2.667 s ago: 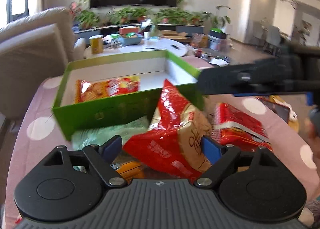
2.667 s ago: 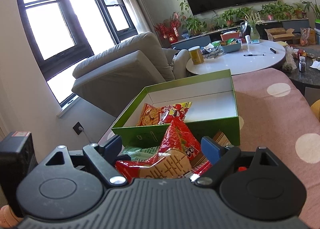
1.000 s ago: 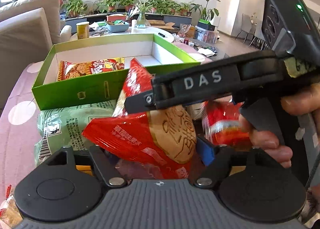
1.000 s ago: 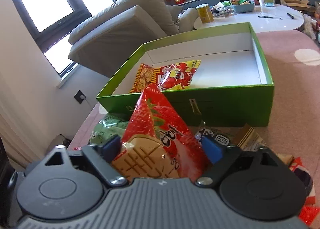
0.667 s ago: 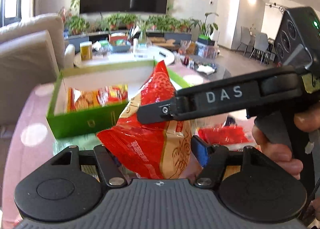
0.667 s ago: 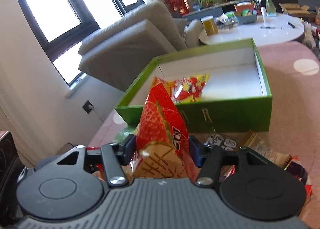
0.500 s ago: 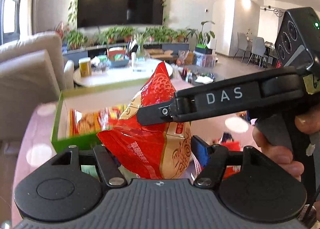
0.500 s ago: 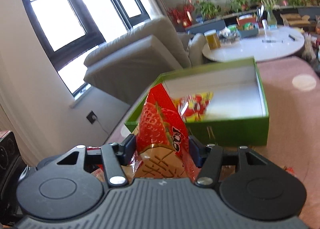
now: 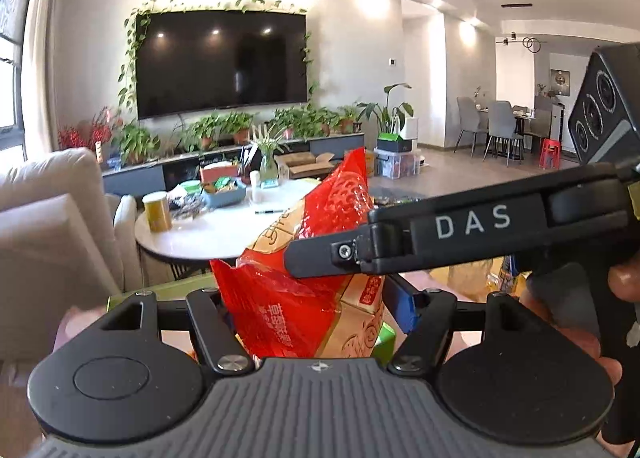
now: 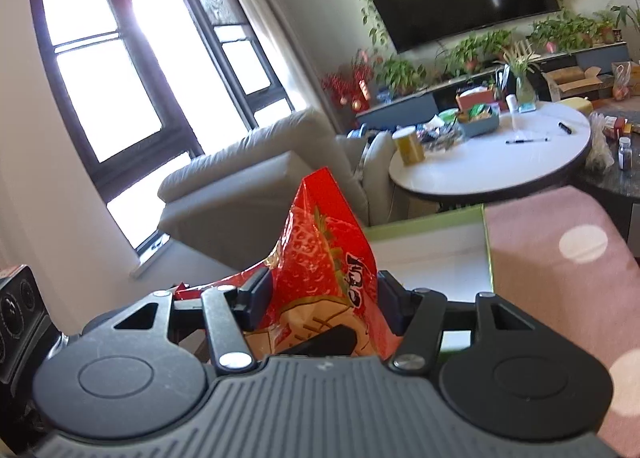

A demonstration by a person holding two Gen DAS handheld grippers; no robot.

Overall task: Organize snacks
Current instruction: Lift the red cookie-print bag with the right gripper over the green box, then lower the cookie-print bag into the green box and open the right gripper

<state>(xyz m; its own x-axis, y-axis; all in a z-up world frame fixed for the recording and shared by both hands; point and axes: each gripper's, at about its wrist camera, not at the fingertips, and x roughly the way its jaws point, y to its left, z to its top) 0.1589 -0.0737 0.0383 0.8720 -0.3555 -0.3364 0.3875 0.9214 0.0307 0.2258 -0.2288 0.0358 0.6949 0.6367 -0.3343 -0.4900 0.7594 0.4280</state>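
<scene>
The left gripper point(image 9: 312, 298) is clamped on the red snack bag point(image 9: 304, 278), which stands upright between its fingers. The right gripper point(image 10: 320, 298) pinches the same red snack bag point(image 10: 324, 258) from another side, its dark pads pressed against both faces of the pack.

Only the left wrist view shows the right gripper from outside: its long black finger, lettered DAS, crosses in front of the bag, with the person's right hand point(image 9: 600, 318) wrapped on its handle at the right edge. Only the right wrist view shows much of the green box point(image 10: 486, 242), whose white floor and far corner lie just behind the bag, and the pink spotted cloth point(image 10: 560, 258) to the right of the box. In the left wrist view just a sliver of the box's green rim point(image 9: 176, 288) appears left of the bag. Beyond the bag both views show the round white table point(image 10: 500, 166).
</scene>
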